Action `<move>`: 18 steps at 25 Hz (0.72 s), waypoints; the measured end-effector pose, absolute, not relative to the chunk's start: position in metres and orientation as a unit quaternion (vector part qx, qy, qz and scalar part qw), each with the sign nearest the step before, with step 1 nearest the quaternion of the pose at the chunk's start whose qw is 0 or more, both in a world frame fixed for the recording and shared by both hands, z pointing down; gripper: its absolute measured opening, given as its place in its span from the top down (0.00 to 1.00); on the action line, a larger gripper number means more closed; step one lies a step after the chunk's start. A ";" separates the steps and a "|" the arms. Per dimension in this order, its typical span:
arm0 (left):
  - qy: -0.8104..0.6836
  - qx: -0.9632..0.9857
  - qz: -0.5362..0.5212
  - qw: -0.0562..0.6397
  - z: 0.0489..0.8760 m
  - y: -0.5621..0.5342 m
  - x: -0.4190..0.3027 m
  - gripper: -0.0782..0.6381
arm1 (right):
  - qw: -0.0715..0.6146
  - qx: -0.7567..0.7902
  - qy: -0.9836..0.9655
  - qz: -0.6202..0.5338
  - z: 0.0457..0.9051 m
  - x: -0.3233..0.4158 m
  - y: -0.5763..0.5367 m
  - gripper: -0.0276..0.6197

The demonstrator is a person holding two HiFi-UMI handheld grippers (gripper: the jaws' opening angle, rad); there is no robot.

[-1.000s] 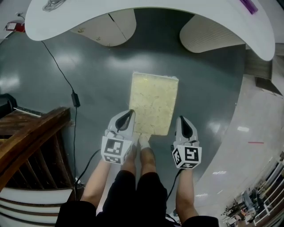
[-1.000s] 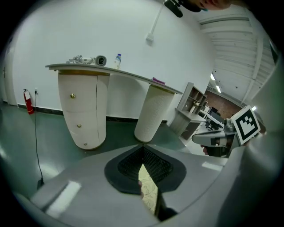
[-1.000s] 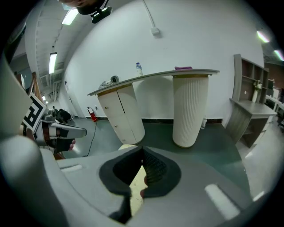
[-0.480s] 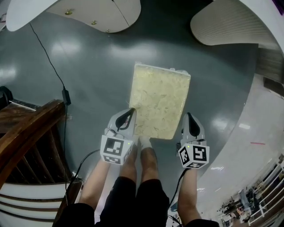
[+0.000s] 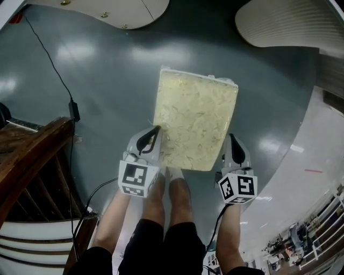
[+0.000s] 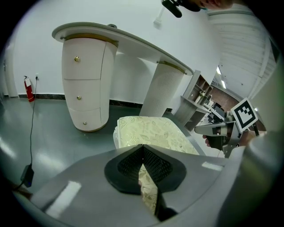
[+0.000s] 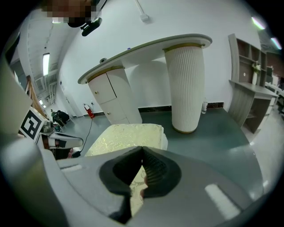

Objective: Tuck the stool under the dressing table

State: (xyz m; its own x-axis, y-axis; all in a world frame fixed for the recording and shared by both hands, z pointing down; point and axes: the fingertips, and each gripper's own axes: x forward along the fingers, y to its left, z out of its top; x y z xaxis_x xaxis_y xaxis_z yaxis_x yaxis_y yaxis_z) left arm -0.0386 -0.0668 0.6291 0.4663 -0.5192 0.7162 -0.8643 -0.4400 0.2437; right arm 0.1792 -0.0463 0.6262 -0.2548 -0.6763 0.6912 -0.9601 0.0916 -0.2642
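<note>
The stool has a pale yellow patterned cushion and stands on the grey floor before the white dressing table, whose drawer pedestal and ribbed pedestal show at the top edge. My left gripper is shut at the cushion's near left edge. My right gripper is shut by the near right edge. Neither holds anything; contact with the cushion cannot be told. In the left gripper view the shut jaws point over the stool toward the table. The right gripper view shows the same stool.
A dark wooden frame stands at the left. A black cable with an adapter runs across the floor beside it. The person's legs are just behind the stool. A shelf unit stands right of the table.
Both grippers have sunk beside the stool's near corners. The head view has closed in: the stool looks larger and the tabletop has slid out of the top of the picture.
</note>
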 end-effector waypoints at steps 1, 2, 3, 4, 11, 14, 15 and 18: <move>-0.432 0.799 0.282 0.309 0.632 -0.066 -0.038 0.88 | 0.199 0.576 -0.710 0.352 0.629 0.179 -0.046 0.96; -0.431 0.799 0.279 0.313 0.635 -0.065 -0.037 0.88 | 0.195 0.577 -0.710 0.354 0.631 0.180 -0.045 0.96; -0.429 0.800 0.275 0.317 0.636 -0.066 -0.036 0.87 | 0.189 0.577 -0.709 0.358 0.632 0.180 -0.044 0.96; -0.426 0.801 0.269 0.323 0.637 -0.066 -0.034 0.84 | 0.182 0.577 -0.709 0.363 0.634 0.180 -0.043 0.96; -0.424 0.790 0.243 0.371 0.652 -0.074 -0.035 0.55 | 0.139 0.565 -0.704 0.408 0.648 0.184 -0.044 0.76; -0.418 0.783 0.236 0.395 0.661 -0.075 -0.037 0.45 | 0.118 0.556 -0.701 0.431 0.657 0.185 -0.046 0.64; -0.416 0.781 0.234 0.402 0.664 -0.076 -0.038 0.42 | 0.109 0.554 -0.700 0.438 0.659 0.185 -0.047 0.58; -0.409 0.776 0.230 0.422 0.672 -0.078 -0.038 0.33 | 0.085 0.543 -0.694 0.466 0.672 0.187 -0.048 0.50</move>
State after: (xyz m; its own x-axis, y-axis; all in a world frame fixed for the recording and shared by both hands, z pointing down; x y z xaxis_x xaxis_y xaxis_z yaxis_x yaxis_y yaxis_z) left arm -0.0383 -0.0775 0.6716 0.5603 -0.4409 0.7012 -0.8282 -0.3103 0.4666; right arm 0.1871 -0.0478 0.6719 -0.3959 -0.6738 0.6239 -0.8324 -0.0236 -0.5537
